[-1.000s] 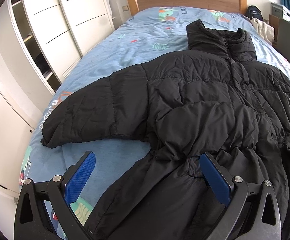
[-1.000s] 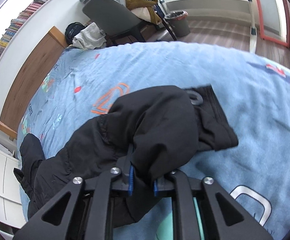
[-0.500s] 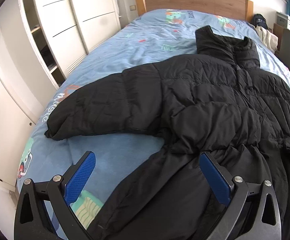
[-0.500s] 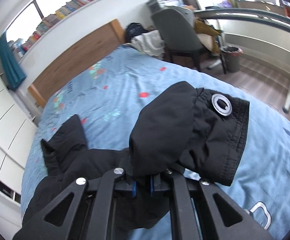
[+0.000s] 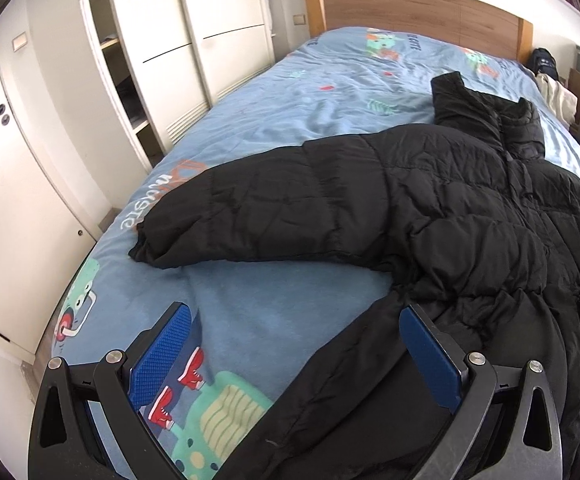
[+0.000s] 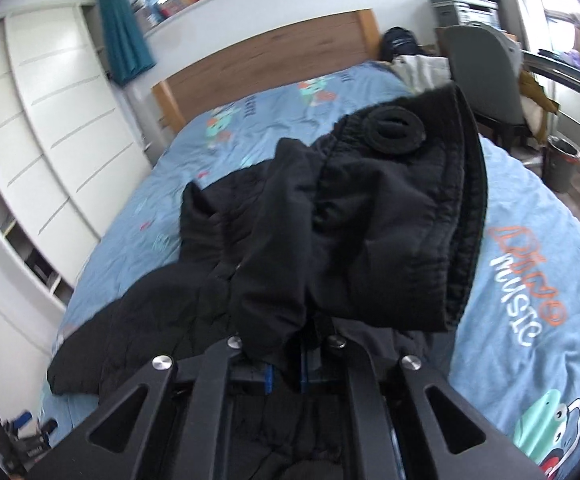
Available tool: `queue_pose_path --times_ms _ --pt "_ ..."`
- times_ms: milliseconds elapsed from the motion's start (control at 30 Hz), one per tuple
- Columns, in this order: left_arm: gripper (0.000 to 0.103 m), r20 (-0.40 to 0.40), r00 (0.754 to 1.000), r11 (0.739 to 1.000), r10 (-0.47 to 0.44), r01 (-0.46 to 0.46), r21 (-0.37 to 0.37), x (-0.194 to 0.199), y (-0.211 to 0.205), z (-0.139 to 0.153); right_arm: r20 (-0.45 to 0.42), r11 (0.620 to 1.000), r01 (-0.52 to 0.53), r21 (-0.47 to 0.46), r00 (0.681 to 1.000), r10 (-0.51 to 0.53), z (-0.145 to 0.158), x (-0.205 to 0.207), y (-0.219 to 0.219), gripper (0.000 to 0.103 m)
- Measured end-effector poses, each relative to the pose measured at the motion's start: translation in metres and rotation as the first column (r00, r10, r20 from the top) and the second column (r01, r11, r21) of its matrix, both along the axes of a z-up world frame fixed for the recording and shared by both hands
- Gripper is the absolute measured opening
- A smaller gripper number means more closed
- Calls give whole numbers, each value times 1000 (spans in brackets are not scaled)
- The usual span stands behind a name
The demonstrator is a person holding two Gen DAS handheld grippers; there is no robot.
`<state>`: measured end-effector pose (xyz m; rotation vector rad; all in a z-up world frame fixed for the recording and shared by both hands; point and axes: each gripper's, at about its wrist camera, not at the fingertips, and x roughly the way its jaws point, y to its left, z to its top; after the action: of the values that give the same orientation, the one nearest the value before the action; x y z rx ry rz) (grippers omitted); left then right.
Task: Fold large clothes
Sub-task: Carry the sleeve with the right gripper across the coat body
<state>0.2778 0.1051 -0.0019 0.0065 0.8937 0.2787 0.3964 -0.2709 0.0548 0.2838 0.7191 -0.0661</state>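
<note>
A black puffer jacket (image 5: 441, 216) lies face up on the blue bed (image 5: 290, 120), collar toward the headboard. One sleeve (image 5: 250, 220) stretches out flat to the left. My left gripper (image 5: 293, 356) hangs open above the jacket's lower hem, nothing between its blue pads (image 5: 158, 356). In the right wrist view, my right gripper (image 6: 286, 372) is shut on the jacket's other sleeve (image 6: 369, 232), lifted off the bed with its cuff (image 6: 461, 208) and round patch (image 6: 393, 130) hanging in front of the camera, over the jacket body (image 6: 162, 320).
White wardrobe doors (image 5: 194, 48) run along the bed's left side, close to its edge. A wooden headboard (image 5: 409, 8) stands at the far end. A grey chair (image 6: 485, 72), piled clothes and a bin (image 6: 563, 164) stand right of the bed.
My right gripper has lifted the sleeve and swung it across toward the jacket body, rolling as it went. The left gripper has drifted left along the hem and stays open.
</note>
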Motion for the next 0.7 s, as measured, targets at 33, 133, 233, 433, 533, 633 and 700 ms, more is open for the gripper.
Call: queue_pose_path --times_ms 33,133,233,433,533,633,700 --pt "102 0 1000 1000 5 -5 -1 -1 2 0 -19 999 -30 -12 999 30 -6 1 12 8" --pt "102 -5 1000 1000 13 -13 -6 -3 5 -1 -77 994 -104 -36 992 101 -27 2 43 8" --pt "102 -8 1000 1000 15 -15 -5 -3 5 -2 -143 983 -174 -53 976 165 -53 1 72 9" --pt "102 -18 1000 1000 17 -17 7 -5 4 -5 -225 967 -247 -55 947 229 -94 2 99 9" --pt "102 -24 1000 1000 19 -19 8 -4 3 -7 -246 962 -266 -54 938 245 -103 -1 106 9" --pt "102 -32 999 1000 20 -19 6 -5 2 -10 -278 960 -276 -53 927 252 -110 5 111 12" --pt "102 -36 999 1000 20 -20 5 -5 1 -11 -295 958 -280 -57 922 252 -115 6 114 13"
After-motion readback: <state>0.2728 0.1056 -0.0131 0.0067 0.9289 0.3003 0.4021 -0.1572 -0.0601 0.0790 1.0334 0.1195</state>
